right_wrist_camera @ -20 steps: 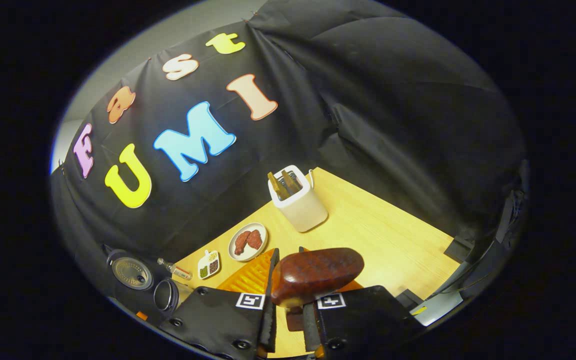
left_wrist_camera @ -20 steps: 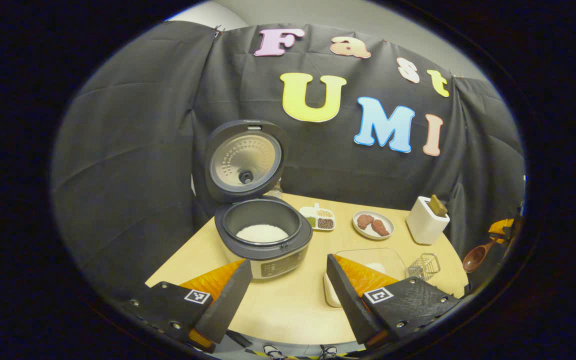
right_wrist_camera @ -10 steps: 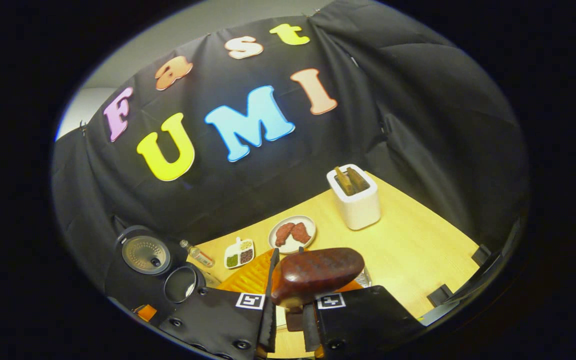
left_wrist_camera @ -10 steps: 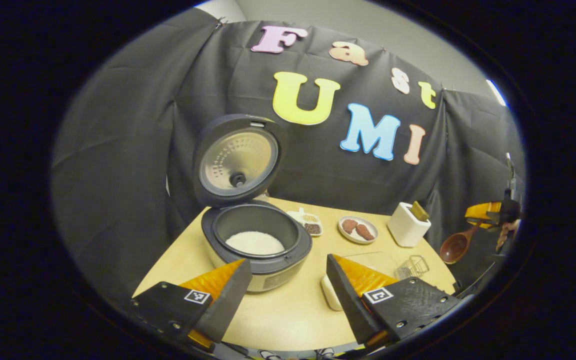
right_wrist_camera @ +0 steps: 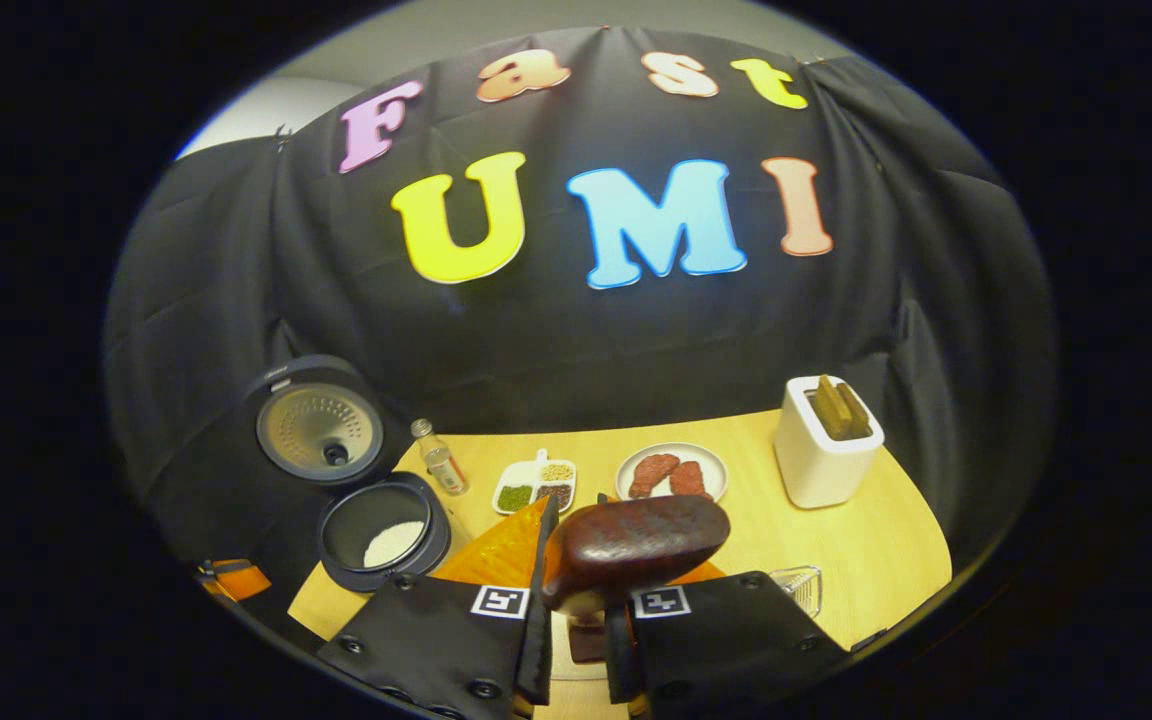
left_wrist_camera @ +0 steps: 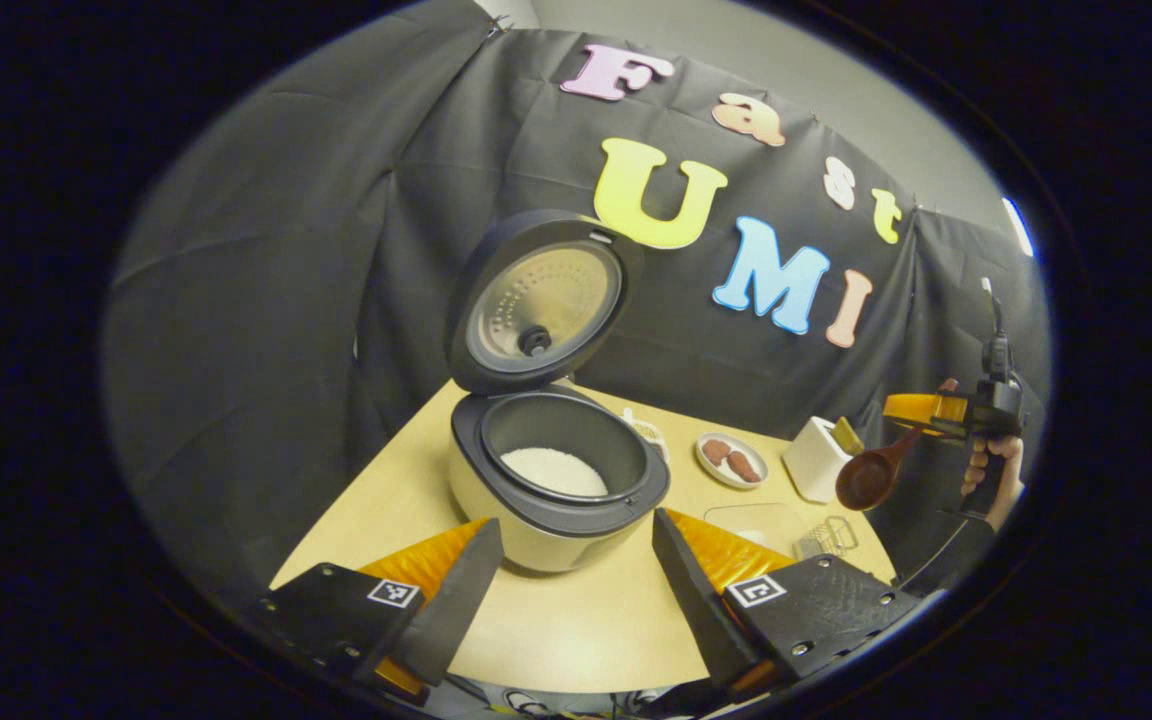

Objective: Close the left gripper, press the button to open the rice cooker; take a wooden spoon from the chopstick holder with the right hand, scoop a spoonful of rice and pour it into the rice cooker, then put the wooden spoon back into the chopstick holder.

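The rice cooker (left_wrist_camera: 556, 500) stands open with its lid (left_wrist_camera: 536, 310) upright and white rice in the pot. My left gripper (left_wrist_camera: 576, 585) is open just in front of the cooker, holding nothing. At the far right of the left gripper view, a hand holds my right gripper (left_wrist_camera: 921, 420) in the air beside the white chopstick holder (left_wrist_camera: 816, 458). The right gripper (right_wrist_camera: 576, 625) is shut on the handle of the dark wooden spoon (right_wrist_camera: 636, 548), whose bowl (left_wrist_camera: 864, 482) looks bare. The cooker (right_wrist_camera: 386, 525) lies low left and the holder (right_wrist_camera: 824, 460) right in the right gripper view.
On the wooden table (right_wrist_camera: 886, 540) are a plate of meat (right_wrist_camera: 671, 475), a divided dish of grains (right_wrist_camera: 536, 490), a small bottle (right_wrist_camera: 439, 462), a clear container (left_wrist_camera: 761, 520) and a small wire basket (left_wrist_camera: 826, 538). Other wooden utensils stand in the holder.
The right gripper has risen and swung left with the spoon, so that it faces the wall squarely. The left gripper has shifted closer to the cooker and stays open.
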Demonstrator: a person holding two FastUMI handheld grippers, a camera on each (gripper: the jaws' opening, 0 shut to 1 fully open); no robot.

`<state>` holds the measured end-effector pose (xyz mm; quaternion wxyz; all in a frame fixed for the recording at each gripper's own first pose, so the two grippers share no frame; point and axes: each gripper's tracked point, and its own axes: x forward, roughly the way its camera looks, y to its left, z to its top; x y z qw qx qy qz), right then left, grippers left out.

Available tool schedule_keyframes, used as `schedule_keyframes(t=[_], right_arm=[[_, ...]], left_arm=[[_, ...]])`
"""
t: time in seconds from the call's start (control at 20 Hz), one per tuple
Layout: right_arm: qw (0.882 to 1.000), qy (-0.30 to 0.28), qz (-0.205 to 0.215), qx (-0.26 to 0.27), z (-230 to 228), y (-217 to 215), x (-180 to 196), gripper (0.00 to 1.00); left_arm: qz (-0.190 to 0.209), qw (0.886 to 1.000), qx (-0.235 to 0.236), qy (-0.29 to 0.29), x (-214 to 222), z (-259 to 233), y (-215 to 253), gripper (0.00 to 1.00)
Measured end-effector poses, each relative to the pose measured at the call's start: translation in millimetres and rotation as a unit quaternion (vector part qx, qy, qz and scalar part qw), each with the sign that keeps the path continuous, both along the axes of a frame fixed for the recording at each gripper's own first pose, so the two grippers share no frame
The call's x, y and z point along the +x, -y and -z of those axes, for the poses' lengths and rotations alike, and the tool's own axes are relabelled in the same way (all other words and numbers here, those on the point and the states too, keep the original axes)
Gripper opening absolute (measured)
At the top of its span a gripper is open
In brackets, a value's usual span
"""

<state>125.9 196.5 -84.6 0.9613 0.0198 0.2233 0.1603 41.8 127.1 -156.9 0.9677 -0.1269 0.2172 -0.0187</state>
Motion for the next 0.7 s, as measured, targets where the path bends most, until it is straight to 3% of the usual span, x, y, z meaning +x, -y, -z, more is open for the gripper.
schedule_keyframes(t=[0.15, 0.3, 0.35, 0.4, 0.5, 0.7], right_arm=[[0.999, -0.024, -0.046, -0.015, 48, -20, 7, 0.24], [0.992, -0.074, -0.099, -0.013, 101, -40, 7, 0.23], [0.991, -0.089, -0.104, -0.009, 114, -44, 11, 0.20], [0.989, -0.100, -0.105, -0.007, 126, -45, 15, 0.24], [0.987, -0.127, -0.097, -0.011, 150, -44, 23, 0.20], [0.980, -0.163, -0.108, -0.034, 187, -54, 20, 0.24]], left_arm=[[-0.076, 0.997, 0.019, 0.004, -2, -8, -22, 0.93], [-0.155, 0.988, -0.022, -0.015, -22, 6, -24, 0.94], [-0.177, 0.983, -0.039, -0.022, -29, 12, -24, 0.95], [-0.194, 0.979, -0.055, -0.025, -37, 18, -20, 0.95], [-0.212, 0.974, -0.077, -0.035, -52, 27, -11, 0.95], [-0.223, 0.972, -0.051, -0.050, -66, 33, -9, 0.95]])
